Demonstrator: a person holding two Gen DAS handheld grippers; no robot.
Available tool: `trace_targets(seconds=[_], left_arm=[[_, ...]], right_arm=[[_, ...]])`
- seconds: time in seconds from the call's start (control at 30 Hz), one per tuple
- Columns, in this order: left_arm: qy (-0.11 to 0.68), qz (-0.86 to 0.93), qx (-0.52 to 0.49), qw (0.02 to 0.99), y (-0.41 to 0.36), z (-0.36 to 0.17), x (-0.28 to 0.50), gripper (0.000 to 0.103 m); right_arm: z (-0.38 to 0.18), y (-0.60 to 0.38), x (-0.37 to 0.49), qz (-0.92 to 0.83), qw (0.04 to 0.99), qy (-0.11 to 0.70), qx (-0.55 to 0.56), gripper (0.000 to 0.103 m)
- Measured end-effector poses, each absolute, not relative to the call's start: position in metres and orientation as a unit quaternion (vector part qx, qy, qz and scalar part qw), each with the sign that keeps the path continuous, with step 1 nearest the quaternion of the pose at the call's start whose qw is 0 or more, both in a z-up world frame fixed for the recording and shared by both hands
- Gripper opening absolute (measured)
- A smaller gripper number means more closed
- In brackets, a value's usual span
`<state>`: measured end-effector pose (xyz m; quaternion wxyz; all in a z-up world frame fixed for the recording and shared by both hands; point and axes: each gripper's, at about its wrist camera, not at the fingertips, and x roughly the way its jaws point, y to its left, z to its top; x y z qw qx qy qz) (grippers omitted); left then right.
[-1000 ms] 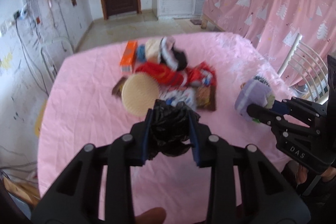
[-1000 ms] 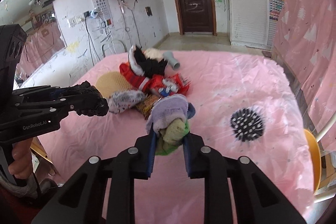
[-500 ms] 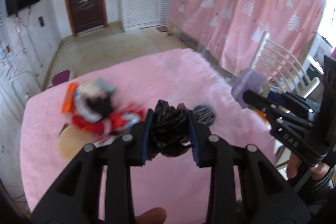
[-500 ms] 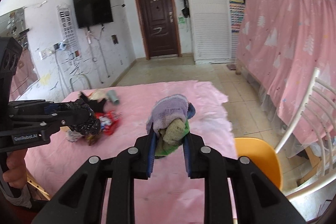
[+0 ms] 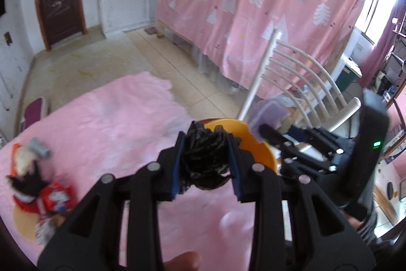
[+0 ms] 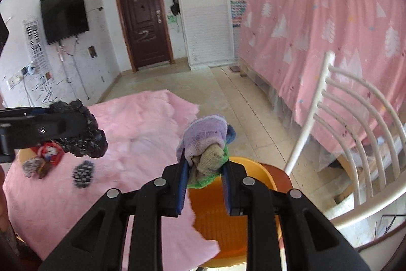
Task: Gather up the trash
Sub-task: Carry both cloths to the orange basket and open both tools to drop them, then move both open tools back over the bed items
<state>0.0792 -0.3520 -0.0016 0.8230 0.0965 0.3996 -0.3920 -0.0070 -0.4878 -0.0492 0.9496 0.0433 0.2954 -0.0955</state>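
Left gripper point(image 5: 206, 161) clamped on crumpled black plastic bag point(image 5: 205, 156); right gripper point(image 6: 204, 183) pinching rolled cloth bundle point(image 6: 205, 144), above orange bin point(image 6: 228, 220), prob. empty, beside pink-covered table point(image 6: 142, 131).

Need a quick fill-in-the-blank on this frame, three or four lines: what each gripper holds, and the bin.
1. The left gripper is shut on a crumpled ____ plastic bag.
2. The right gripper is shut on a bundle of ____.
3. The bin beside the table is coloured ____.

Missing words: black; cloths; orange
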Motion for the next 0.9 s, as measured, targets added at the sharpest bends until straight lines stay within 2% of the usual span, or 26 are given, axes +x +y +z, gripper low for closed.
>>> trace_targets(seconds=[0.27, 0.3, 0.33, 0.4, 0.43, 0.5, 0.57, 0.9], left_arm=[[0.433, -0.412, 0.109, 0.795, -0.418, -0.018, 0.087, 0.03], [0.436, -0.413, 0.109, 0.792, -0.422, -0.019, 0.087, 0.035], [0.443, -0.414, 0.107, 0.788, -0.428, -0.022, 0.088, 0.05], [0.446, -0.409, 0.103, 0.789, -0.431, -0.023, 0.089, 0.067], [0.448, -0.408, 0.1, 0.789, -0.431, -0.023, 0.09, 0.068], [0.452, -0.408, 0.098, 0.787, -0.429, -0.025, 0.091, 0.069], [0.454, -0.404, 0.097, 0.788, -0.427, -0.025, 0.092, 0.069], [0.434, -0.393, 0.068, 0.808, -0.38, -0.001, 0.092, 0.07]], right_arm=[[-0.084, -0.528, 0.002, -0.104, 0.936, 0.326, 0.089, 0.013], [-0.086, -0.531, 0.002, -0.104, 0.935, 0.327, 0.092, 0.013], [-0.088, -0.533, 0.003, -0.105, 0.933, 0.33, 0.097, 0.014], [-0.092, -0.539, 0.005, -0.105, 0.931, 0.333, 0.106, 0.022], [-0.094, -0.54, 0.005, -0.106, 0.931, 0.333, 0.107, 0.024], [-0.095, -0.541, 0.006, -0.107, 0.931, 0.332, 0.106, 0.041], [-0.094, -0.539, 0.006, -0.109, 0.932, 0.329, 0.104, 0.052], [-0.075, -0.51, 0.01, -0.103, 0.939, 0.32, 0.076, 0.054]])
